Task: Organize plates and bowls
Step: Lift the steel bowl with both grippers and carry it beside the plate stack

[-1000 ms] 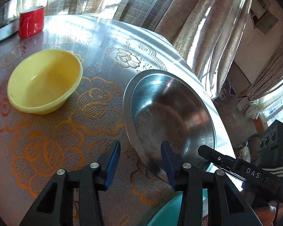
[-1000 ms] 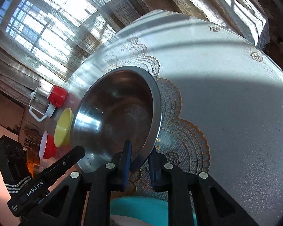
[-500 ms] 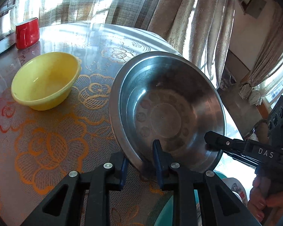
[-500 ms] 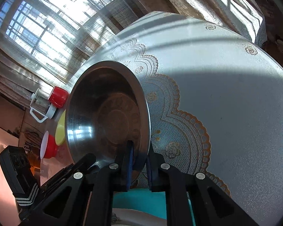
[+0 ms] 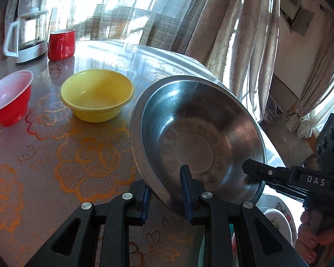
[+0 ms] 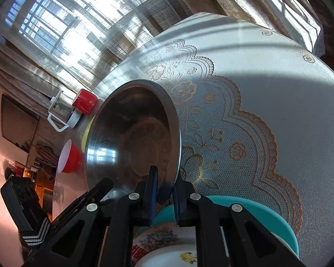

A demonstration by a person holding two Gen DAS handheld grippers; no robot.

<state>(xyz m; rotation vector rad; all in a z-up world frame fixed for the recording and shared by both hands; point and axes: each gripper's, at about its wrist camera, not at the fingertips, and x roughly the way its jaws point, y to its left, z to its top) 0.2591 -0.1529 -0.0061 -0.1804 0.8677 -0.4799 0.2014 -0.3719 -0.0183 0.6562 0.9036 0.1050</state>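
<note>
While both claws clamp its near rim, the steel bowl hangs tilted above the lace-covered surface. Left to right in the left wrist view: red bowl far left; kettle and red mug at the far edge; yellow bowl just left of the steel bowl. Left claw grips the rim; right claw likewise, above a teal plate and a floral plate.
</note>
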